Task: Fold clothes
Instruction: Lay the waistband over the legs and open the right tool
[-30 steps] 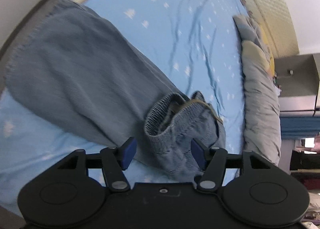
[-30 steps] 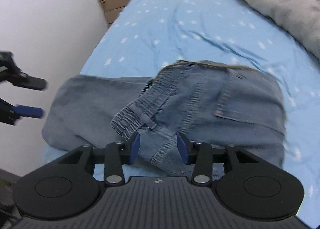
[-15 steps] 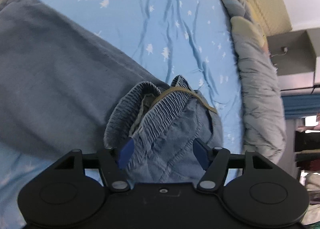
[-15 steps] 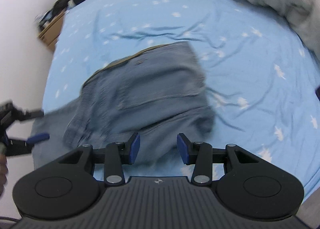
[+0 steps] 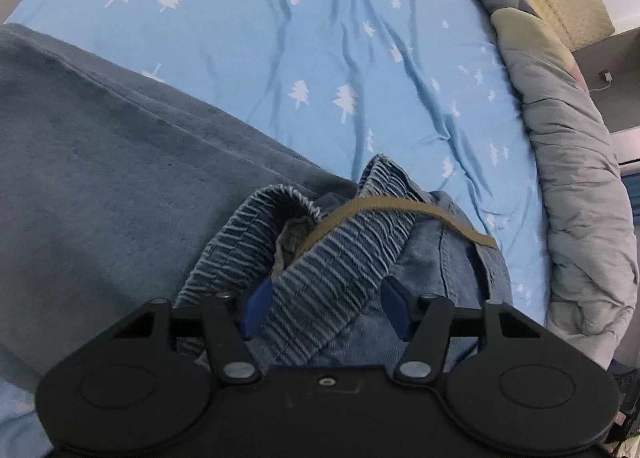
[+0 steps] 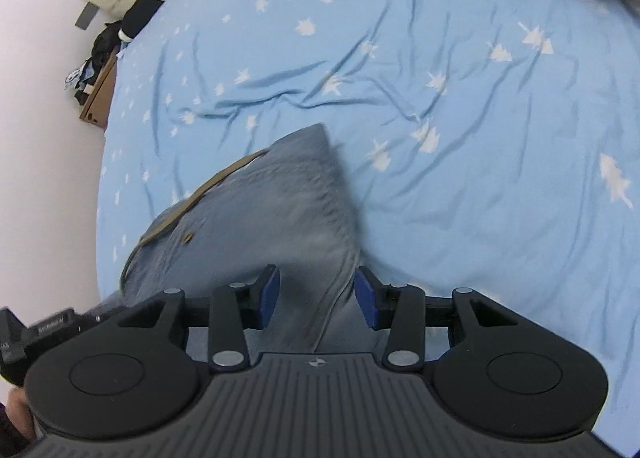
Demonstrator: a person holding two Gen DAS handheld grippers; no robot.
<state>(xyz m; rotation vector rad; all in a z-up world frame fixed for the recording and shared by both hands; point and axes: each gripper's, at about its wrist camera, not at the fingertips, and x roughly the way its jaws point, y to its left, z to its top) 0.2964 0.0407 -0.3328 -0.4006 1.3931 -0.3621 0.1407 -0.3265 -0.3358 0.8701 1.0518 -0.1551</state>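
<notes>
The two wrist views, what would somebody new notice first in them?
First the crumpled blue jeans, their ribbed elastic waistband bunched up between the fingers of the left gripper, at the bottom centre of the left wrist view. In the right wrist view, a corner of the same denim lies between the fingers of the right gripper. Behind both spreads the light blue bedsheet with white trees, and a grey quilt is heaped along the right edge of the left view.

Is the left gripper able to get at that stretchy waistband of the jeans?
Probably yes: the left gripper already straddles the elastic waistband, and nothing lies over it.
</notes>
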